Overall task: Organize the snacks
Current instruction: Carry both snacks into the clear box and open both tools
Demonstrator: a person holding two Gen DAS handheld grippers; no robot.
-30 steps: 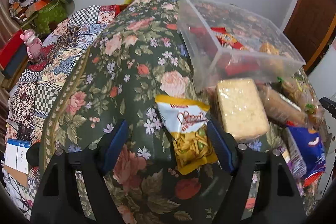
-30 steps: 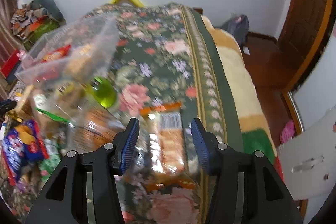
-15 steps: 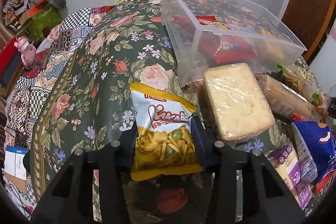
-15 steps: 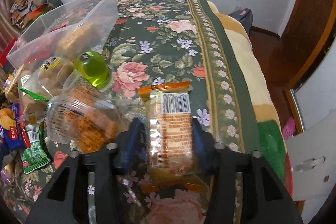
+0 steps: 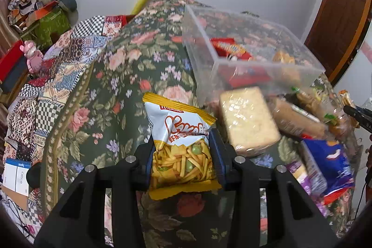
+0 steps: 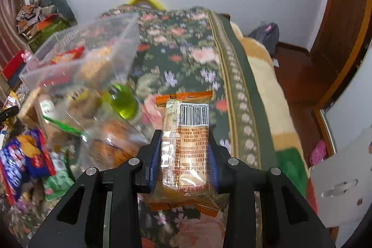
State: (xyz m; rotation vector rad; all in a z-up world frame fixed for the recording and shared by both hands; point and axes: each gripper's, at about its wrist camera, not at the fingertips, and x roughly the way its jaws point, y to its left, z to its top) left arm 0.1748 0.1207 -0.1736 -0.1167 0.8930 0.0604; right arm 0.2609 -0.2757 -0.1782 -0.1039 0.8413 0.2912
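Observation:
My left gripper (image 5: 182,155) is shut on a yellow and white chip bag (image 5: 180,131) and holds it above the floral bedspread (image 5: 139,66). My right gripper (image 6: 184,152) is shut on an orange-edged clear cracker pack (image 6: 186,145), barcode side up, lifted off the bed. A clear plastic bin (image 5: 246,57) with a few red and orange snack packs inside stands ahead and to the right in the left wrist view; in the right wrist view the bin (image 6: 81,55) is up on the left.
A loose snack pile lies by the bin: a pale cracker block (image 5: 248,117), a blue bag (image 5: 330,159), a green jelly cup (image 6: 123,101), a clear bag of pastries (image 6: 111,145). The bed's right edge (image 6: 253,108) drops to a wooden floor. A patchwork quilt (image 5: 46,76) lies left.
Both grippers closed on their packs, the left on the chip bag, the right on the cracker pack, and lifted them off the bedspread.

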